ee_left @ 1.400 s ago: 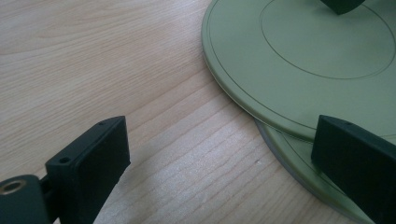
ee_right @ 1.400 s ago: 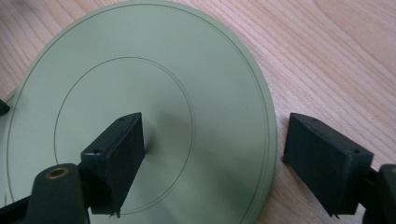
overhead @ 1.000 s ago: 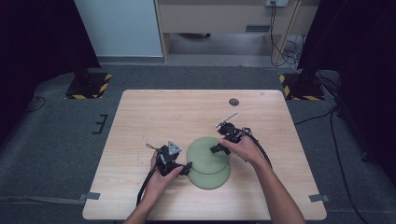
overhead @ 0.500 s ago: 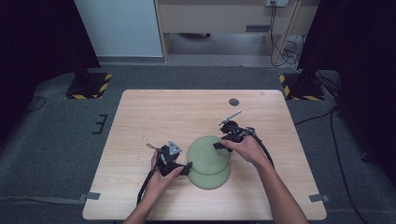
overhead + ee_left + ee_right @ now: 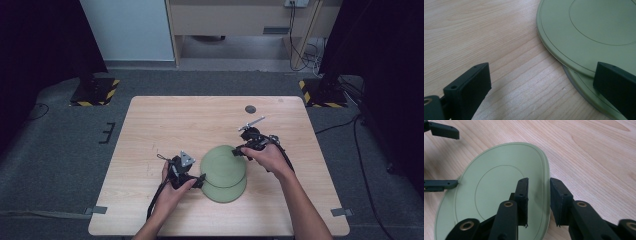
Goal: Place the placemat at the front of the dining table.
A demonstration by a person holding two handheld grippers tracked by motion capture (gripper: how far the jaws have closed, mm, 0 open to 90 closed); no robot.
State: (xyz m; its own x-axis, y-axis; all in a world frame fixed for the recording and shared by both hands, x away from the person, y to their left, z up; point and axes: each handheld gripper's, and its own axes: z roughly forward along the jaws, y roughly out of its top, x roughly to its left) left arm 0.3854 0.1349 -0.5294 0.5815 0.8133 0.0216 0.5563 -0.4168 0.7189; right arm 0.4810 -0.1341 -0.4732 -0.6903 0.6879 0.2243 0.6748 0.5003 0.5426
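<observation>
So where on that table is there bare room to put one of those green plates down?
The far half of the table is bare apart from a small dark disc; the left side is free too. It is crowded near the front, where both grippers flank the stacked green plates.

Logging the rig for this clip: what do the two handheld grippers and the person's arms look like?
Both are black. The left gripper carries a grey three-cornered plate on top and trails a black cable along the forearm; its jaws end in flat rectangular pads with small screw holes. The right gripper has a thin silver rod sticking out, brass-coloured pivot pins on its jaw links, and a black cable too. The forearms are bare, with no sleeves in view.
</observation>
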